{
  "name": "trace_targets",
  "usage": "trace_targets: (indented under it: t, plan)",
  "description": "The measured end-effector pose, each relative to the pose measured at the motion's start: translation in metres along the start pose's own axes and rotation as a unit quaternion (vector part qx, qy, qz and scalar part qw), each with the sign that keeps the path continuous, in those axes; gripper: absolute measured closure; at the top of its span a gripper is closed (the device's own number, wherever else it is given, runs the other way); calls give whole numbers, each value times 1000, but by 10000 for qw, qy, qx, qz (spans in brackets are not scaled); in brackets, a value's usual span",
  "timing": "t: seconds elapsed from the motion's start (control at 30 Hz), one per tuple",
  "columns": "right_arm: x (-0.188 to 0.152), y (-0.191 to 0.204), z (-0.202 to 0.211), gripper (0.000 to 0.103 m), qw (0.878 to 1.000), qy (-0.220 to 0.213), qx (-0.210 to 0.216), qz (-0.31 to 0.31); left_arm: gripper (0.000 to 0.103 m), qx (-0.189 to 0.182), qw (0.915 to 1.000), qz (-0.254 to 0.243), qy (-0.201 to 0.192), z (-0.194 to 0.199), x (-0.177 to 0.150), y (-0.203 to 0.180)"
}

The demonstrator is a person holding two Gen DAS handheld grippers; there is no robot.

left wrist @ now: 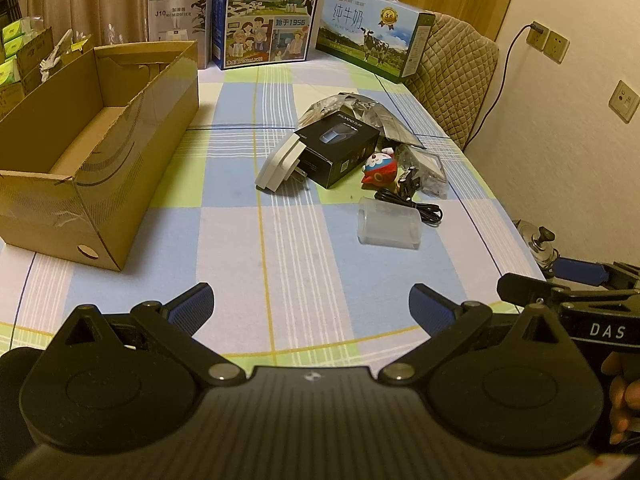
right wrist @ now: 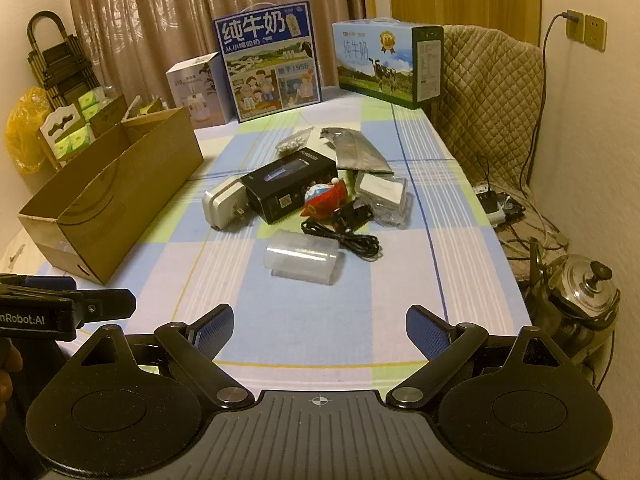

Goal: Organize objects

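- Closest to me, the left gripper (left wrist: 311, 304) hangs over the near edge of the checked tablecloth (left wrist: 280, 264), jaws spread wide, nothing between them.
- Right gripper (right wrist: 320, 328) is the same deal: blue pads splayed wide apart, holding nothing, tilted down at the cloth.
- First thing past them is a clear plastic container (right wrist: 302, 258) lying on its side, on its own on a blue square.
- Just behind it a black cable (right wrist: 352, 240) is coiled up, touching the rest of the pile.
- Then the clutter: a red and white toy figure (right wrist: 326, 198), a black product box (right wrist: 290, 186) sitting at an angle, and a white plug adapter (right wrist: 220, 204) leaning against the box's left end.
- To the right of the toy there's a clear bag with something white in it (right wrist: 384, 196), and behind it a crumpled silver foil bag (right wrist: 356, 150).
- Off to the left, well apart from the pile, sits an open cardboard box (left wrist: 96, 160); looks empty from the left view.
- At the far end stand two milk cartons (right wrist: 268, 64) (right wrist: 384, 64) and a humidifier box (right wrist: 196, 88) against the curtain.
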State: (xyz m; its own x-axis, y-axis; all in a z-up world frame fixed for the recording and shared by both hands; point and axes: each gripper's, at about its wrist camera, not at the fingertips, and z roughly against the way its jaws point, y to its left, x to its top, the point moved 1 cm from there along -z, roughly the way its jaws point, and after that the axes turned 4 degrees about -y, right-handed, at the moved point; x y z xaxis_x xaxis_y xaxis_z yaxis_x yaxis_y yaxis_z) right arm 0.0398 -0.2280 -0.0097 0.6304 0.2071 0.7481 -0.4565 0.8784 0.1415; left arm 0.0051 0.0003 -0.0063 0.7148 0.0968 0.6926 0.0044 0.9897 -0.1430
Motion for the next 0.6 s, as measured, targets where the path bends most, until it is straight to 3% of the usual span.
trace_targets:
  t: [0.6]
  plan:
    - [10,-23,-7,12,9997,12,71,245,1,-60,10000,-5,48,-9,5,-2]
